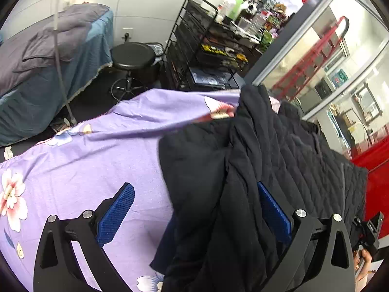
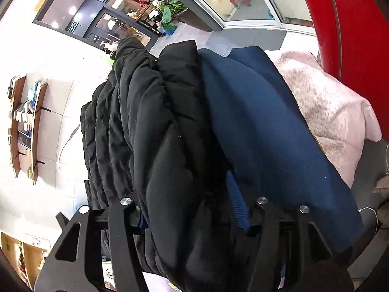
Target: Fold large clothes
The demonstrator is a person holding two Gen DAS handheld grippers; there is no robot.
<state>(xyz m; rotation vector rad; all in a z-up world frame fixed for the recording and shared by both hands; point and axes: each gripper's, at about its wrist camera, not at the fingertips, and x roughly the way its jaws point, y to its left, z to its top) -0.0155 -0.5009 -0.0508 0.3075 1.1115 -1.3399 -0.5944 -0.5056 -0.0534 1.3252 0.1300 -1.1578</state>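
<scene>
A large black quilted jacket hangs in folds over a purple floral sheet. My left gripper stands wide open; its left blue pad is over the sheet, its right pad is against the jacket fabric, which drapes between the jaws. In the right wrist view the jacket shows its dark blue lining. My right gripper is shut on a thick bunch of the jacket; one blue pad shows, the other is mostly hidden by fabric.
A pink cloth lies right of the jacket. A black stool, a black wire shelf rack and a bed with grey-blue covers stand beyond the sheet. A red surface is at the right.
</scene>
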